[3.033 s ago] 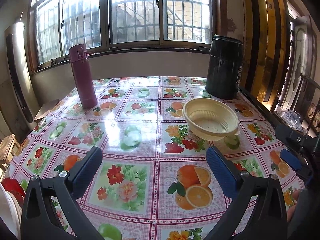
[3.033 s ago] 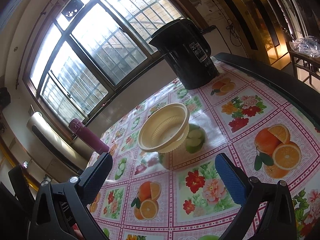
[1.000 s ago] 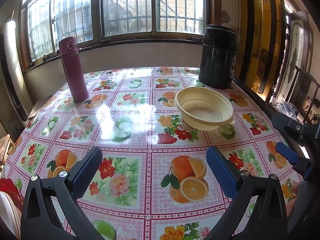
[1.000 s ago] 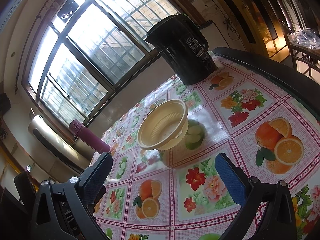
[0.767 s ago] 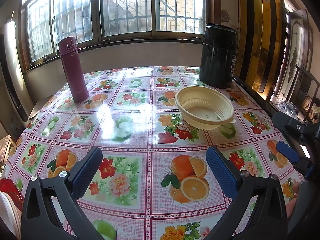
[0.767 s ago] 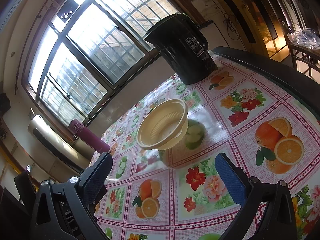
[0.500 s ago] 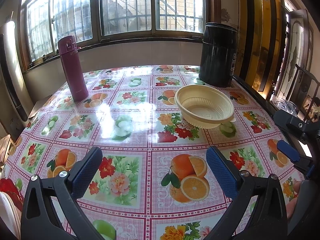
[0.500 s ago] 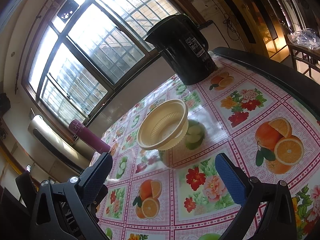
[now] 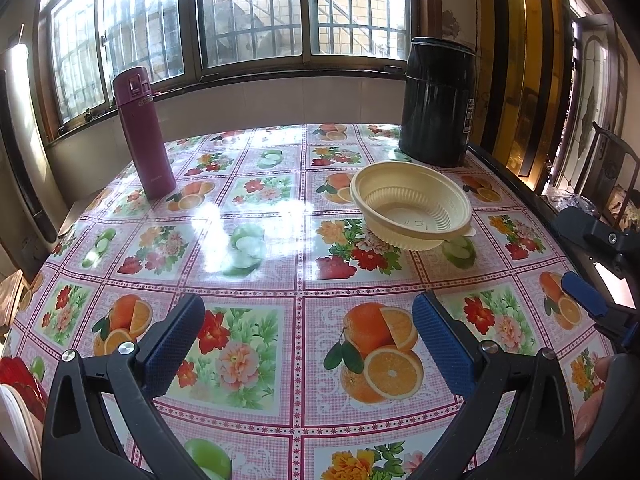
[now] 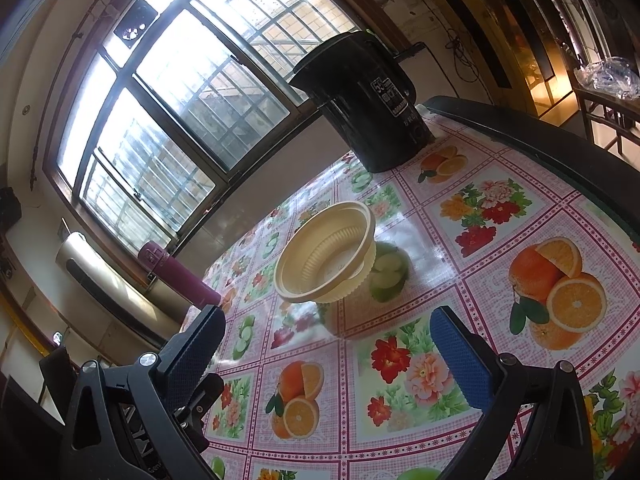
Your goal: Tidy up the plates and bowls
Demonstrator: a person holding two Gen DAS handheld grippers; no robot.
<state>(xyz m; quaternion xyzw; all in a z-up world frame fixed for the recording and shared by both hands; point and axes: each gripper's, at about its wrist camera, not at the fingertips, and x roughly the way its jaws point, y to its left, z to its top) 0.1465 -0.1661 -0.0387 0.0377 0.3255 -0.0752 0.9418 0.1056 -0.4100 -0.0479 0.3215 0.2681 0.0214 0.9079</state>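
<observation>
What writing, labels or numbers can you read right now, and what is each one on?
"55": top of the white label on the black kettle, right wrist view. The lines beneath it are too small to read.
White vertical print on the kettle's side, left wrist view: blurred, unreadable.
Small print low on the purple flask: too small to read.
Faint stamped mark in the bottom of the yellow bowl: unreadable.
Partial lettering on the right tongs' frame: cut off, unreadable.
</observation>
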